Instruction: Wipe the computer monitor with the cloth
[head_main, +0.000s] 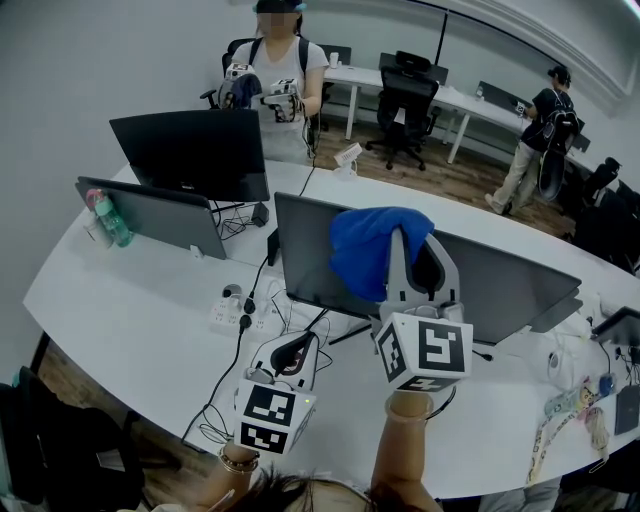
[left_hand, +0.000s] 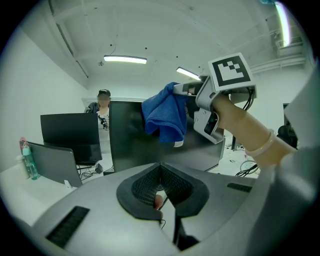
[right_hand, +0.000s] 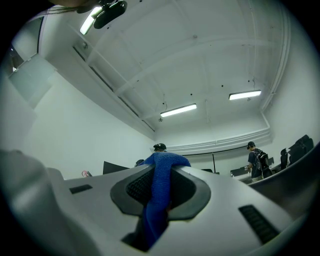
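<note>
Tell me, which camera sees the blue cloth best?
The left gripper view: the whole blue cloth hangs from the right hand-held gripper before the monitor. The head view shows it bunched over the jaws, partly hidden. The right gripper view shows only a strip pinched between its jaws.

My left gripper (left_hand: 161, 174) has its jaws together, empty, while ahead my right gripper (left_hand: 184, 90) holds the blue cloth (left_hand: 165, 117) up before the dark monitor (left_hand: 125, 137).

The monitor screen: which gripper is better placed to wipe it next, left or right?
Right. The right gripper clamps the blue cloth at the monitor top edge; the left gripper sits lower, jaws shut on nothing.
</note>
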